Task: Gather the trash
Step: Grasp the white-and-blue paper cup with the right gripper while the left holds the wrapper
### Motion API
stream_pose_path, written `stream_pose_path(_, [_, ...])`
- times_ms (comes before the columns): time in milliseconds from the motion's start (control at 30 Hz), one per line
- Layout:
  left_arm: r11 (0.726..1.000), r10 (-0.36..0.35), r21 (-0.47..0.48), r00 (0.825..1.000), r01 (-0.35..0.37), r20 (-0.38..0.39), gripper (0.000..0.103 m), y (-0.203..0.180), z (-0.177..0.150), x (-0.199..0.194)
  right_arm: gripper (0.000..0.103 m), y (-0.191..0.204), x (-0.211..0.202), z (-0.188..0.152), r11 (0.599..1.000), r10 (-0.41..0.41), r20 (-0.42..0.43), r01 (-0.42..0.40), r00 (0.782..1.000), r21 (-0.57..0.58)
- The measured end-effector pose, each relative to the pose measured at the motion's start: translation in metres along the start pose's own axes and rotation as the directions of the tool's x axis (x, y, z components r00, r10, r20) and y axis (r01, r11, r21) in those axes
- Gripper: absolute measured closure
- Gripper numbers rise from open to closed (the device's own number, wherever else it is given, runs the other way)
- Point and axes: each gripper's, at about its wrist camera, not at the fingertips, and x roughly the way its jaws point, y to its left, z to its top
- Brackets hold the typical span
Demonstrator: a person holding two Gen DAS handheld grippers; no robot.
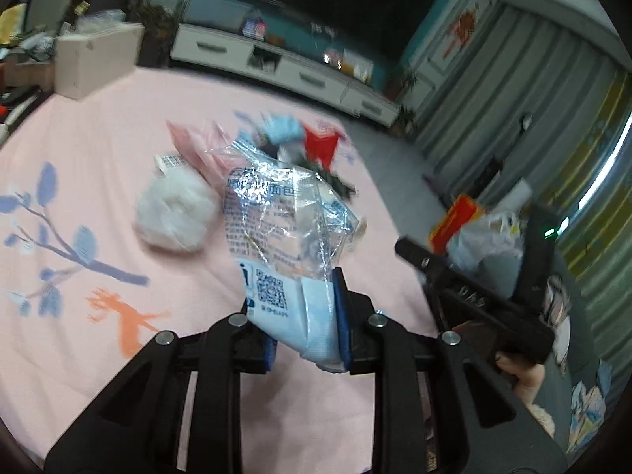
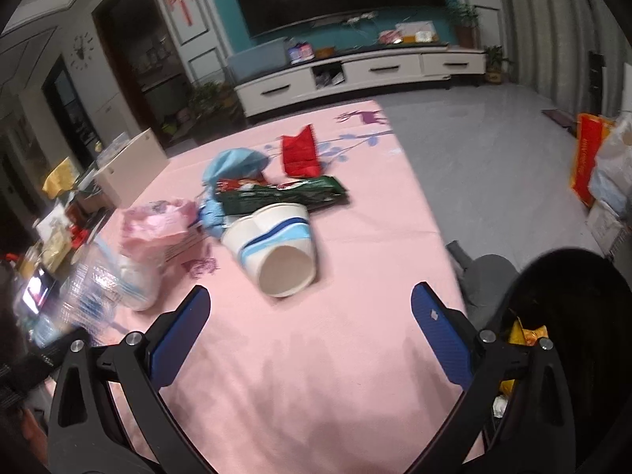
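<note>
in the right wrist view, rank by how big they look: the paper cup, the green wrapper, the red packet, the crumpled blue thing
1. paper cup, though it lies nearest the camera, which inflates it
2. green wrapper
3. red packet and crumpled blue thing: too alike to rank, and the blue one is partly hidden.

cup [image 2: 276, 251] on tablecloth [image 2: 316, 355] | wrapper [image 2: 282, 195] behind cup | bin [image 2: 572, 316] right of table

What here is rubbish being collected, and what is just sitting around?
Job:
- clear bread wrapper, clamped in left gripper
- paper cup on its side
- green wrapper
- red packet
- black bin
- right gripper, open

Lying about:
- white box
- TV cabinet
- pink tablecloth
</note>
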Motion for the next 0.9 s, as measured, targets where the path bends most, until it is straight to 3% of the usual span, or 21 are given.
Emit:
stream_pose_path(167, [0.994, 0.087, -0.074, 0.993, -0.081, 0.082, 0.078, 0.029, 0.009, -0.028, 0.003, 0.038, 0.02, 0.019, 0.986, -0.034, -0.1, 0.017, 0.994, -0.166])
stream_pose_path(400, [0.974, 0.173, -0.166, 0.98, -0.155, 0.094, 0.078, 0.058, 0.011, -0.036, 0.003, 0.092, 0.069, 0.032, 0.945, -0.026, -0.189, -0.037, 0.982, -0.325])
stream_pose_path(533, [0.97, 0.175, -0.185, 0.981, -0.157, 0.087, 0.078, 0.064, 0.015, -0.034, 0.003, 0.098, 0.093, 0.025, 0.932, -0.052, -0.21, -0.029, 0.976, -0.362])
stream_pose_path(733, [0.965, 0.192, -0.198, 0.978, -0.173, 0.082, 0.078, 0.065, 0.016, -0.029, 0.003, 0.098, 0.109, 0.017, 0.899, -0.106, -0.172, 0.021, 0.979, -0.438])
stream_pose_path(900, [0.965, 0.199, -0.187, 0.978, -0.184, 0.065, 0.078, 0.064, 0.014, -0.022, 0.003, 0.084, 0.111, 0.023, 0.913, -0.119, -0.172, 0.039, 0.978, -0.407])
